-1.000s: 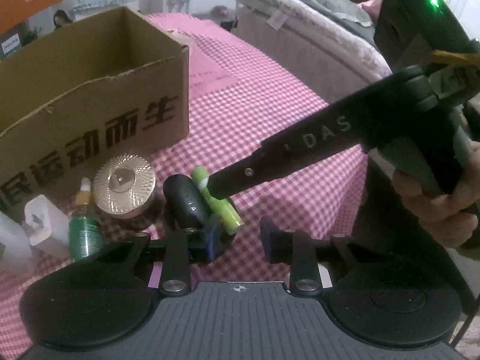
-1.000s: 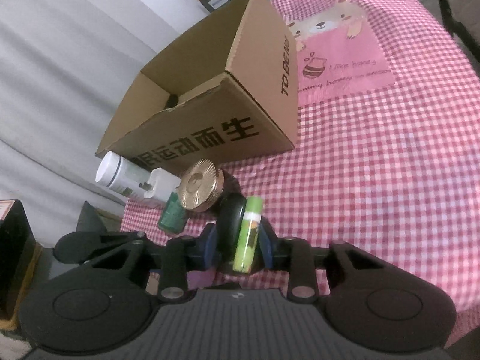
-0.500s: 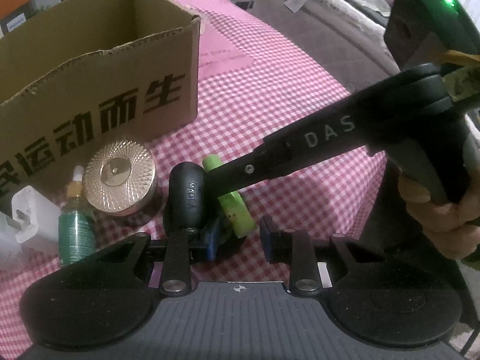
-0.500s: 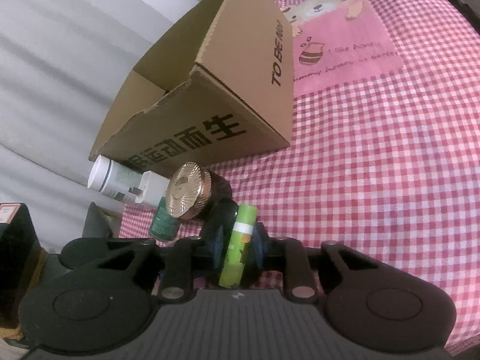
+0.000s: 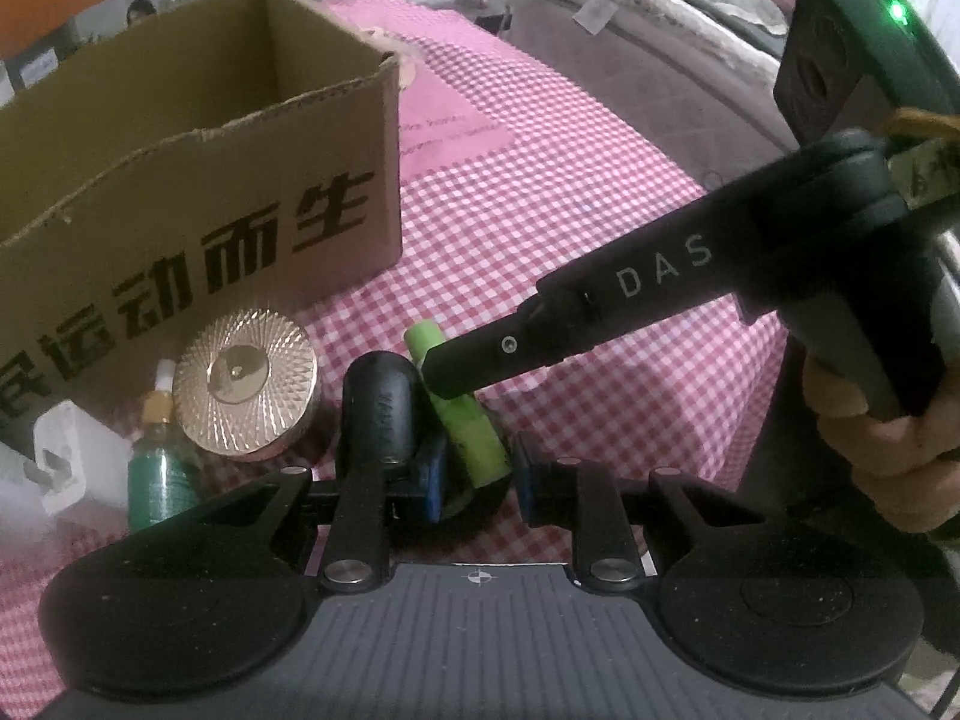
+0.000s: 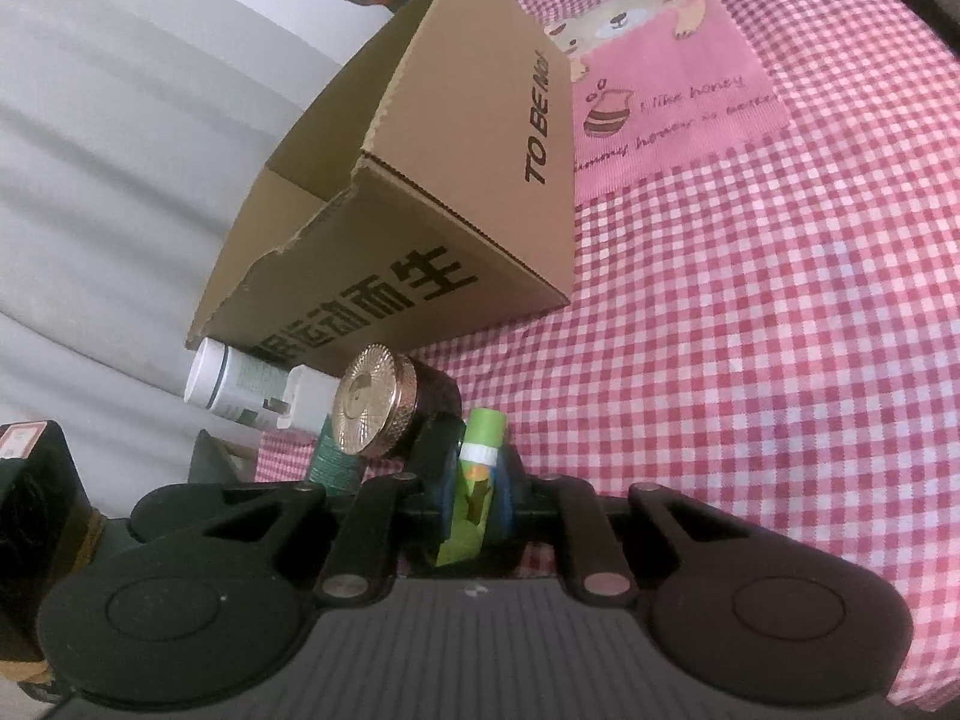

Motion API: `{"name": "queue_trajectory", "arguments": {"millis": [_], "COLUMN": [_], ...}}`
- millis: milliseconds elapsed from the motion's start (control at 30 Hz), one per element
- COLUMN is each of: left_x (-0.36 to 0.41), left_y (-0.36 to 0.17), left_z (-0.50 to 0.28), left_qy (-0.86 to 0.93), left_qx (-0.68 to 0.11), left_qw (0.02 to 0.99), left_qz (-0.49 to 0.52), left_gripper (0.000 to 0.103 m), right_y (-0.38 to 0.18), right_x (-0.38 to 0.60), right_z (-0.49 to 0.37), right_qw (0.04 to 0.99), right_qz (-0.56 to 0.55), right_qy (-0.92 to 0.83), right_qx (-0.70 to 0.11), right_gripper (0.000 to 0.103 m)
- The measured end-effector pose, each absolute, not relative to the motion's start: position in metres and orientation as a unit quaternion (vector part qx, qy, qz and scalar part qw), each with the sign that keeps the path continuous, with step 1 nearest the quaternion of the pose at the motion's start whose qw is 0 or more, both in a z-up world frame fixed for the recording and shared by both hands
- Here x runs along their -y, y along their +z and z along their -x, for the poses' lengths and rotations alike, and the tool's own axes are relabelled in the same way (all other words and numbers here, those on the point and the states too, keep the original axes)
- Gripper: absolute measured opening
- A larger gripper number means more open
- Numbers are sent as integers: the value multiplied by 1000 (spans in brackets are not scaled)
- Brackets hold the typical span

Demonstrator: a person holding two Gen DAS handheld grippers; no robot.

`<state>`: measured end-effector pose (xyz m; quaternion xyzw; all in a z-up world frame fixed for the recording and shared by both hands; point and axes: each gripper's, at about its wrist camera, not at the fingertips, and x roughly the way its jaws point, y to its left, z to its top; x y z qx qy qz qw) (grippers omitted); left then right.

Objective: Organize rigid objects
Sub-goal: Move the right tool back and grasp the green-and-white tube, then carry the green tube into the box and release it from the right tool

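My left jaws [image 5: 478, 474] are drawn nearly together. The near end of the green tube [image 5: 465, 414] sits in the slim gap, but I can't tell whether the pads press it. My right jaws [image 6: 474, 495] are clamped on the same tube, which lies on the cloth [image 5: 540, 210] in front of the box [image 5: 180, 222]. My right hand [image 5: 888, 450] grips the handle, and the arm reads "DAS".

A black lump [image 5: 384, 402] touches the tube on the box side. Closer to the box are a gold-lidded jar [image 5: 245, 375], a green dropper bottle [image 5: 159, 468], a white plug [image 5: 57, 456] and a white bottle [image 6: 222, 381], all packed along its front wall.

The cloth is pink-and-white check. It is bare to the right of the box and drops off at a rounded edge.

The box is open-topped, with "运动而生" on the front and "TO BE" on the side. Beyond it a pink patch [image 6: 678, 102] reads "I like honey". Grey bedding [image 5: 630, 12] lies past the cloth's edge.
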<state>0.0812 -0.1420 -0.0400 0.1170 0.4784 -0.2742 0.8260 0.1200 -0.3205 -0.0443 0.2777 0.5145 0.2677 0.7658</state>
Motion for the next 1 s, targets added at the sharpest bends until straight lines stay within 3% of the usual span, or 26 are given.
{"name": "queue_trajectory", "arguments": {"millis": [367, 667, 833, 1000], "left_x": [143, 107, 70, 35], "left_y": [-24, 41, 75, 85], "left_z": [-62, -46, -64, -108], "left_qy": [-284, -268, -232, -193], "left_qx": [-428, -343, -323, -352], "left_qw": [847, 892, 911, 913], "left_qz": [-136, -123, -107, -77], "left_gripper": [21, 21, 21, 21], "right_y": [-20, 58, 99, 107], "right_x": [322, 293, 254, 208], "right_z": [-103, -95, -128, -185], "right_qw": [785, 824, 830, 813], "right_qz": [-274, -241, -211, -195], "right_qy": [262, 286, 330, 367], "right_qx": [-490, -425, -397, -408], "right_gripper": [16, 16, 16, 16]}}
